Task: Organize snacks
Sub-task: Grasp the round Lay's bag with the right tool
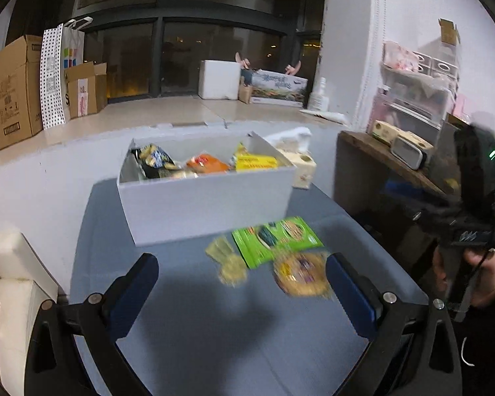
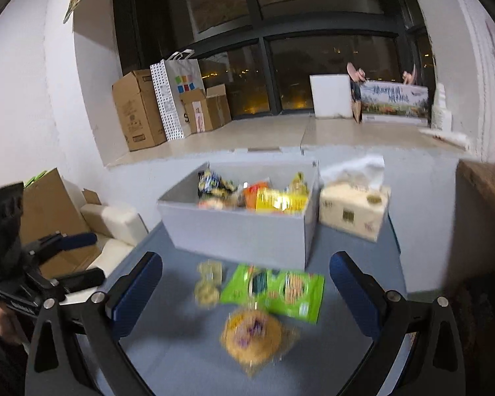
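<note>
A grey box [image 1: 208, 198] [image 2: 241, 231] on the blue table holds several snack packs, among them a yellow one [image 1: 255, 162] [image 2: 280, 202] and an orange one [image 1: 206, 162]. In front of it lie a green packet [image 1: 277, 241] [image 2: 277, 288], a small yellowish pack [image 1: 227, 260] [image 2: 209, 283] and a round wrapped pastry [image 1: 302, 274] [image 2: 252, 330]. My left gripper [image 1: 244, 283] is open above the table, the pastry near its right finger. My right gripper [image 2: 247, 290] is open with the three loose snacks between its fingers, above them. Both views are blurred.
A tissue box [image 2: 354, 208] [image 1: 302, 165] stands right of the grey box. A wooden shelf [image 1: 389, 161] with clutter is at the right. White cushions [image 2: 115, 227] and cardboard boxes [image 1: 15, 92] are at the left. A person's hand [image 1: 478, 274] holds the right gripper's handle.
</note>
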